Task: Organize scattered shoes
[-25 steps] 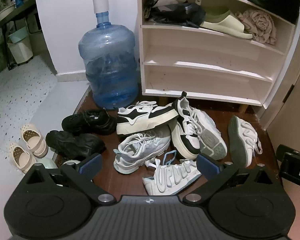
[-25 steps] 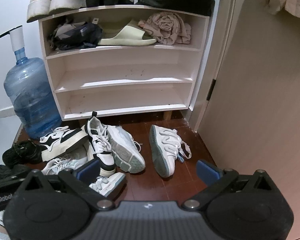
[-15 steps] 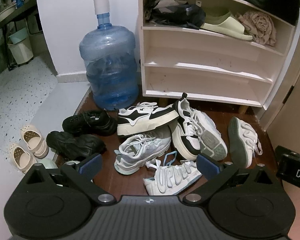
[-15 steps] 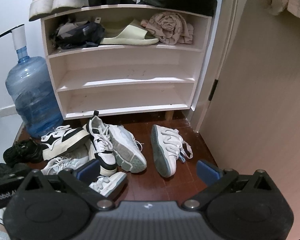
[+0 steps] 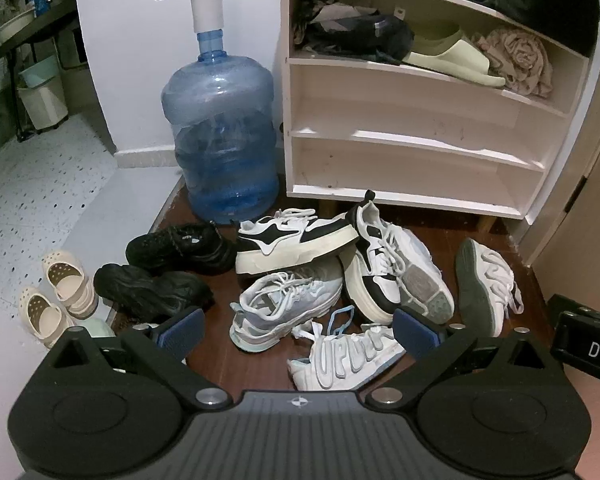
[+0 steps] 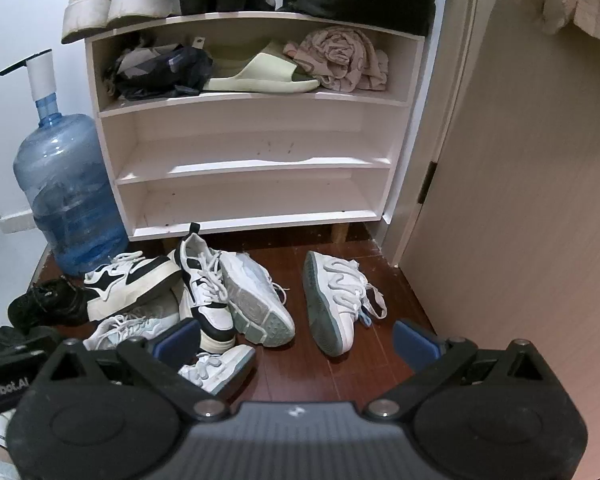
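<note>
Both the left gripper and right gripper hover wide open and empty above sneakers heaped on the wooden floor before the shoe rack, whose two lower shelves stand bare.

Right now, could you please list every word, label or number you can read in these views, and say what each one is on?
"DA", cut off by the picture's edge: white letters on the right tongs, seen from the left camera.
"nRobot.AI", its start cut off: white letters on the left tongs, seen from the right camera.
"UP" and further unclear raised letters: side of the white sneaker.
Small tag on the black bag on the shelf: too small to read.
</note>
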`<state>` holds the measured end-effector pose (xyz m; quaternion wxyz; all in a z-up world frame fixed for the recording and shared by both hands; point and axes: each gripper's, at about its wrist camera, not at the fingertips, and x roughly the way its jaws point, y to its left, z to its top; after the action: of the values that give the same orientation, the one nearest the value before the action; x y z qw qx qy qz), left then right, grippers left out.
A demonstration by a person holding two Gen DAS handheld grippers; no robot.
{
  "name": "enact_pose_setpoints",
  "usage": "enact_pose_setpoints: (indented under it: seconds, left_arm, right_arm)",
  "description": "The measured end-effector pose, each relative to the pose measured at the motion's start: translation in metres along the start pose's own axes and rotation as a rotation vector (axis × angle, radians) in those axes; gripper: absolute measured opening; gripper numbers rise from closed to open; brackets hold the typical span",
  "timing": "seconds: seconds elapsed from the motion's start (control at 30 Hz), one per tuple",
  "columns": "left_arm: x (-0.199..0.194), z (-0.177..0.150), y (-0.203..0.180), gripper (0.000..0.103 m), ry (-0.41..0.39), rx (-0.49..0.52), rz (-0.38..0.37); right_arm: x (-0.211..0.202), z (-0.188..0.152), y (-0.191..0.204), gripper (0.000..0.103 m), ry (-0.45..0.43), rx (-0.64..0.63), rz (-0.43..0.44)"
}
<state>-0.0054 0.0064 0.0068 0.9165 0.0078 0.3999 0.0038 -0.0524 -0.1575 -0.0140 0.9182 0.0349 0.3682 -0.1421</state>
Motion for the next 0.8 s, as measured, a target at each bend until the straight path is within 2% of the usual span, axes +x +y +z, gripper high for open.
enact_pose_setpoints:
  seconds: [0.8]
  left_arm:
    - [0.002,-0.003,-0.002,0.101,-0.007,0.005,0.008]
  right_arm:
    - [0.001,0.005,0.000,0.103,0.005,-0.001,0.010]
